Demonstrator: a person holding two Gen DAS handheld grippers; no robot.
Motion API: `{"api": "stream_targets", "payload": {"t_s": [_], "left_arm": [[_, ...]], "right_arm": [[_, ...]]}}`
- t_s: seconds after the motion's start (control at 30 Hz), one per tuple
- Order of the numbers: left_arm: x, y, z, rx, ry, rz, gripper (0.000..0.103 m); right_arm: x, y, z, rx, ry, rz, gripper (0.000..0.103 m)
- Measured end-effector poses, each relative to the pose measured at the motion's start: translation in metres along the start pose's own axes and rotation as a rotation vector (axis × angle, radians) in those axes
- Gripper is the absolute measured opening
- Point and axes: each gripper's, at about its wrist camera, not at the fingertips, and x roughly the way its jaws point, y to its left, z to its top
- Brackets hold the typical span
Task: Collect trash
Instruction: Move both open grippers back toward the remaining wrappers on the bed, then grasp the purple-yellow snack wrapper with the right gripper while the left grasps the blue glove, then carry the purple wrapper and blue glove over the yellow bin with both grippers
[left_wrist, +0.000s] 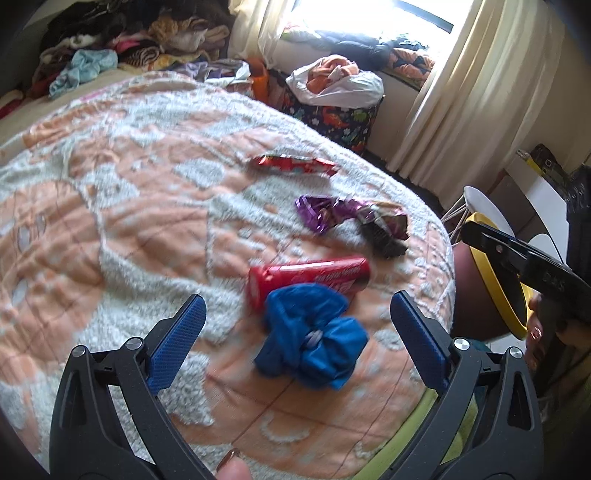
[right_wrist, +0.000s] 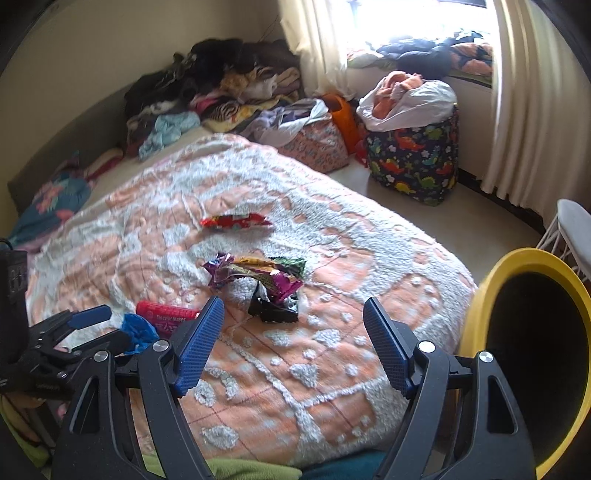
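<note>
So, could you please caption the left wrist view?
Open left tongs over a blue scrunchie beside a red tube on the bedspread.

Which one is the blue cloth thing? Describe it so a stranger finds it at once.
Start at the peach and white bedspread. Near its edge by the yellow-rimmed bin lies a row of litter, and the blue cloth is the piece nearest the open left gripper. It touches the red tube, and unlike the shiny wrappers it is soft, bunched fabric.
</note>
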Motion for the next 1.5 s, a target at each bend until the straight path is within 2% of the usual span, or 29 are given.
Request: {"api": "stream_targets", "payload": {"t_s": [0.1, 0.27, 0.43, 0.47, 0.6, 0.73, 0.93, 1.07, 1.2, 1.5], "left_arm": [[0.005, 0.003, -0.006, -0.027, 0.028, -0.016, 0.092], [0.014, -0.001, -0.012, -0.013, 0.065, -0.045, 0.092], [0.023, -0.005, -0.016, 0.007, 0.1, -0.073, 0.07], [0.024, -0.006, -0.017, 0.009, 0.107, -0.074, 0.062], [0.03, -0.008, -0.02, 0.02, 0.126, -0.076, 0.055], [0.033, -0.008, -0.022, 0.021, 0.137, -0.079, 0.051], [0.035, -0.004, -0.023, 0.004, 0.144, -0.09, 0.043], [0.034, -0.001, -0.023, -0.005, 0.143, -0.095, 0.029], [0.029, -0.003, -0.023, 0.001, 0.135, -0.111, 0.022], [0.006, -0.027, -0.016, 0.078, 0.065, -0.164, 0.015]], "right_arm": [[0.013, 0.006, 0.003, -0.025, 0.023, -0.008, 0.075], [0.031, 0.012, 0.01, -0.057, 0.05, -0.011, 0.075], [0.052, 0.02, 0.017, -0.126, 0.093, -0.037, 0.069], [0.057, 0.021, 0.018, -0.133, 0.103, -0.045, 0.067], [0.072, 0.022, 0.021, -0.149, 0.13, -0.048, 0.059], [0.083, 0.023, 0.019, -0.159, 0.169, -0.017, 0.019], [0.066, 0.022, 0.01, -0.123, 0.113, 0.025, 0.017], [0.046, 0.012, 0.004, -0.051, 0.067, 0.054, 0.017], [0.029, 0.003, -0.006, 0.017, 0.048, 0.087, 0.017], [0.001, -0.007, -0.023, 0.067, 0.017, 0.105, 0.017]]}}
